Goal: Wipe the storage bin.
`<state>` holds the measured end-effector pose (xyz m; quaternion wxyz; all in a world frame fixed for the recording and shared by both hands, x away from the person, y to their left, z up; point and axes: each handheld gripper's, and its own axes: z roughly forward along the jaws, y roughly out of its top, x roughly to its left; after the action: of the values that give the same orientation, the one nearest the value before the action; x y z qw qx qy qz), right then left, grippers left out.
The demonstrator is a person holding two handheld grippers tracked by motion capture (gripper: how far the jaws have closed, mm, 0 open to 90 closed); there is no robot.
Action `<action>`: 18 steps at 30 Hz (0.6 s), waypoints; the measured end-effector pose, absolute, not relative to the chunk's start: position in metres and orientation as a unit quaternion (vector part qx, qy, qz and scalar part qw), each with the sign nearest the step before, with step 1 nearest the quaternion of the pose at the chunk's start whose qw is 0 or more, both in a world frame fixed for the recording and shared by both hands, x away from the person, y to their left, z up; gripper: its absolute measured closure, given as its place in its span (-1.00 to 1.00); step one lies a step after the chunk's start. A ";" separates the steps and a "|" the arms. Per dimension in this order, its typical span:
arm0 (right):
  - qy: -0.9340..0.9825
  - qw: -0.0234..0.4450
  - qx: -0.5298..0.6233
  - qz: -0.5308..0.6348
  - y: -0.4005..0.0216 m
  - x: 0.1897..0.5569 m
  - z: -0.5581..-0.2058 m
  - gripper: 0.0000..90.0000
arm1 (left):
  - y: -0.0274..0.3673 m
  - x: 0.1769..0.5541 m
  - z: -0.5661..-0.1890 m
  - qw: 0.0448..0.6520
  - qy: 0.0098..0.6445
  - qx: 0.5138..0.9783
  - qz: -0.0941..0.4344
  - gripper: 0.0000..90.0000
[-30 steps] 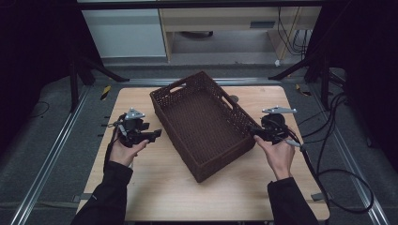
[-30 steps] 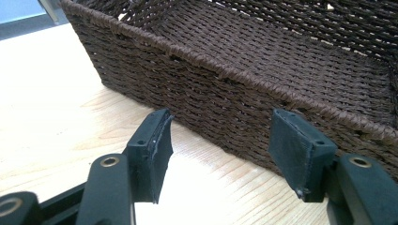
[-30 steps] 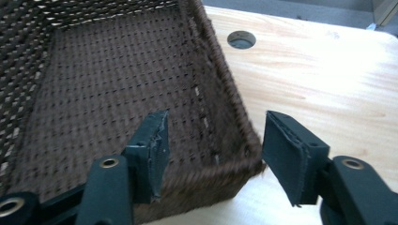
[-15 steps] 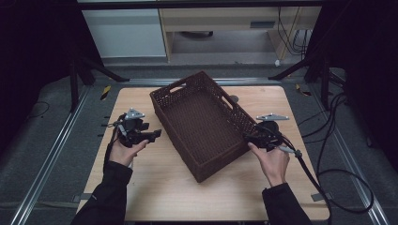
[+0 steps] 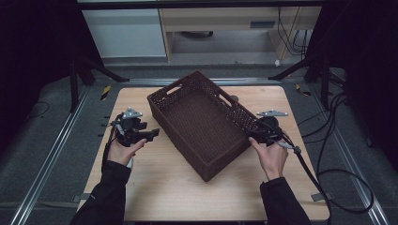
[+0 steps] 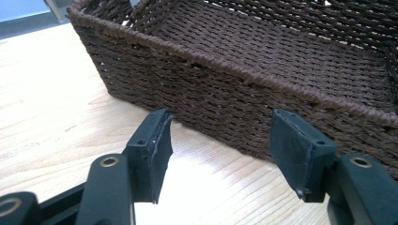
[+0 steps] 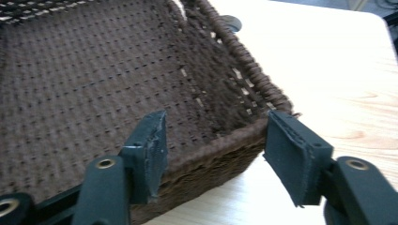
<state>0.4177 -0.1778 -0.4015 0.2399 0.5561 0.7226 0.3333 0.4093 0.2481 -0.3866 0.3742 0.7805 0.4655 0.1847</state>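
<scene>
A dark woven basket (image 5: 202, 124) sits in the middle of the wooden surface (image 5: 155, 187), empty, and turned at a slant: its long axis runs from the far left corner toward the near right one. That slant decides how each gripper meets it.

The right gripper (image 5: 256, 135) is the nearer of the two. In the high view it sits at the basket's right long wall, close to the near corner. In the right gripper view its jaws stand apart, with the rim (image 7: 256, 77) and the near right corner rising between them: one jaw is over the inside of the basket and the other outside over the surface. The pads do not press on the weave, so nothing is clamped yet. To grasp, it looks as if the jaws need only close across the wall where they stand.

The left gripper (image 5: 152, 133) hovers over the surface just beside the left long wall, pointing at it. In the left gripper view its jaws are wide apart and empty, and the wall (image 6: 225, 108) lies ahead of them, running across the view from upper left to lower right, with a strip of bare surface between. It faces the wall's side rather than straddling its rim, so I judge it would have to rise and go forward over the edge before it could pinch the wall.
</scene>
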 end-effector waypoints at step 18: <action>0.731 0.282 0.540 0.308 -0.178 0.437 -0.410 -0.20 | 0.259 0.412 -0.386 0.374 0.477 0.772 0.189 -0.15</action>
<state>0.4371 -0.1776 -0.4100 0.2816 0.5404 0.7307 0.3078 0.4118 0.2593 -0.3861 0.3744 0.7724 0.4771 0.1887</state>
